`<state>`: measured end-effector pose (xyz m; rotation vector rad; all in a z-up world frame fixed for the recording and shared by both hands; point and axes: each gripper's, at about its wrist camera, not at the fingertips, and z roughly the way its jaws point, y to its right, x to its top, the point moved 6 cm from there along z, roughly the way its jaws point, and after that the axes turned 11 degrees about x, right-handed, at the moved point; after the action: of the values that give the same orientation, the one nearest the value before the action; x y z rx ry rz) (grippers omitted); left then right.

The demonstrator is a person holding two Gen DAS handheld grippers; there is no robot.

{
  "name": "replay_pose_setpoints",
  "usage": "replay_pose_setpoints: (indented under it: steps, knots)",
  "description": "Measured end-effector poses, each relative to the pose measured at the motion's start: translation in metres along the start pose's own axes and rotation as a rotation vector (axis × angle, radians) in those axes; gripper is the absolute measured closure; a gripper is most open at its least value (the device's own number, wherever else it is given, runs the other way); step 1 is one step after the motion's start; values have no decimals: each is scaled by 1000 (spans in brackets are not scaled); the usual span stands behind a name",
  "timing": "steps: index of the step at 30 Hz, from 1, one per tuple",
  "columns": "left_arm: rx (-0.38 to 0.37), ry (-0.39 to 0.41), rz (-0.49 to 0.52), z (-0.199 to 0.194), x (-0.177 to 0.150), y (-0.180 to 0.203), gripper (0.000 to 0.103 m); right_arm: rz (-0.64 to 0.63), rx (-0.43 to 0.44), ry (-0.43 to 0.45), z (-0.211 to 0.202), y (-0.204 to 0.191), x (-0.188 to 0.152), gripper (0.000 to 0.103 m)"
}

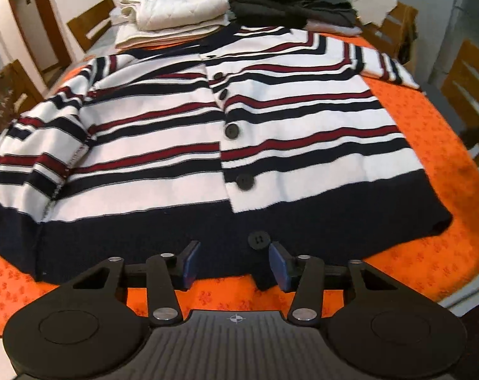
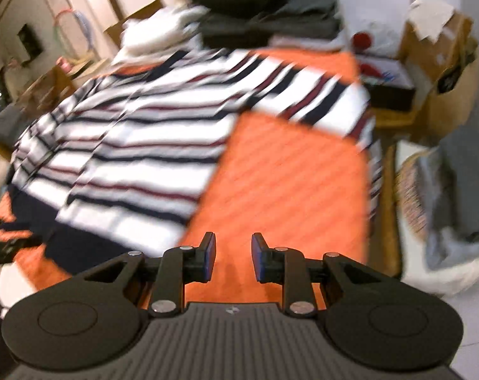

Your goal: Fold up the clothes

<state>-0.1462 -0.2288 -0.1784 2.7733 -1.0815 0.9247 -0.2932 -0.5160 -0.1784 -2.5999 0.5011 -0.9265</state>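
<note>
Through my left wrist camera, the striped cardigan lies flat and buttoned on the orange cloth that covers the surface, its dark hem nearest me. My left tongs hang over that hem, partly apart, nothing pinched between the blue pads; a black button sits just beyond them. Behind the cardigan are a folded cream pile and a dark pile, with wooden chairs around.

Through my right wrist camera (badly blurred), my right tongs stand narrowly apart over bare orange cloth, holding nothing. The cardigan is to their left, one sleeve stretched out beyond them.
</note>
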Motion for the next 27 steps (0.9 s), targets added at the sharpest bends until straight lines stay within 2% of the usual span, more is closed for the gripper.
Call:
replay_pose_setpoints:
  steps: [3,6,8,9,10,16,19,20,22,24,27]
  knots:
    - [-56,-2,-17,8,2,2,57,9,36,-35,19,-28,-25,74]
    - [-89,-4,-16,20,5,9,58,-38,24,-62,31,-51,-42,68]
    - [-95,-10,-6,28,6,13,69,-63,0,-71,37,-60,-49,64]
    - [-92,-3,-3,31,7,14,81,-70,-7,-72,39,-64,-52,63]
    - [-84,10,6,31,8,15,85,-72,-11,-70,39,-66,-55,63]
    - [-10,93,29,8,23,-1,85,-90,-31,-53,33,-78,-61,63]
    - [23,68,72,17,19,-9,84,-84,-44,-49,31,-81,-64,63]
    - [16,36,98,25,13,-8,83,-83,-50,-50,30,-82,-65,63]
    - [-6,25,126,29,5,-8,82,-83,-64,-52,29,-83,-66,63]
    - [-32,57,123,21,3,-14,75,-83,-78,-45,26,-85,-64,62]
    - [-58,95,65,9,10,-30,72,-78,-81,-22,19,-87,-60,60]
